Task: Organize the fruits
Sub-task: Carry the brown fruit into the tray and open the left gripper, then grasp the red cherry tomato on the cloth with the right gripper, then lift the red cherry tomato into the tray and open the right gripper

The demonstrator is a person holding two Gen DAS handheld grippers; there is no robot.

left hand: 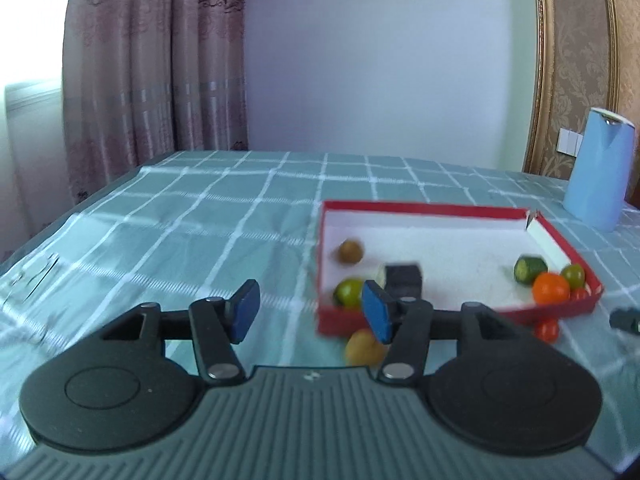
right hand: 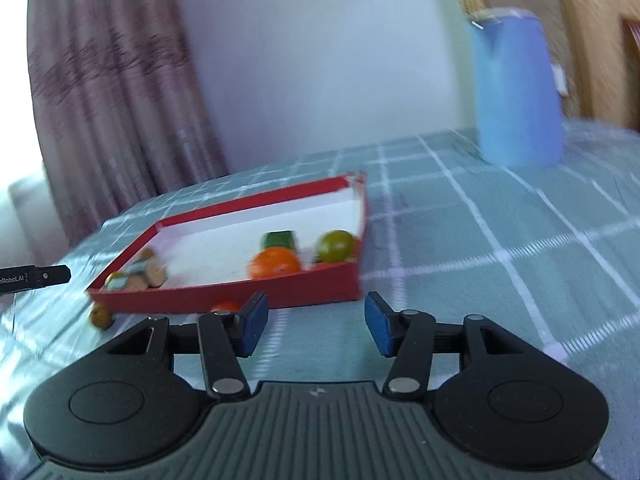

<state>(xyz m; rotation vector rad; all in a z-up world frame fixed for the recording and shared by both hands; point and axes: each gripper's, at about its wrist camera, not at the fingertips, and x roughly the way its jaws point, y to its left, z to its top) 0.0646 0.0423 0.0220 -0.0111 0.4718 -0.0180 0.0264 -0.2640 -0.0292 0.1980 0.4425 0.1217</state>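
A red tray (left hand: 460,211) held an orange (left hand: 551,288), green fruits and a brown one; both grippers (left hand: 312,312) (right hand: 312,328) gaped empty.

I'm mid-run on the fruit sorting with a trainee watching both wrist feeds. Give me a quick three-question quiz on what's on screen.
1. True or false: the orange fruit lies inside the red box.
2. Which of these lies on the tablecloth, outside the box by its near wall?
A. cucumber piece
B. yellow fruit
C. brown fruit
3. Fill in: the left gripper is open and holds ____.

Key: 1 true; 2 B; 3 nothing.
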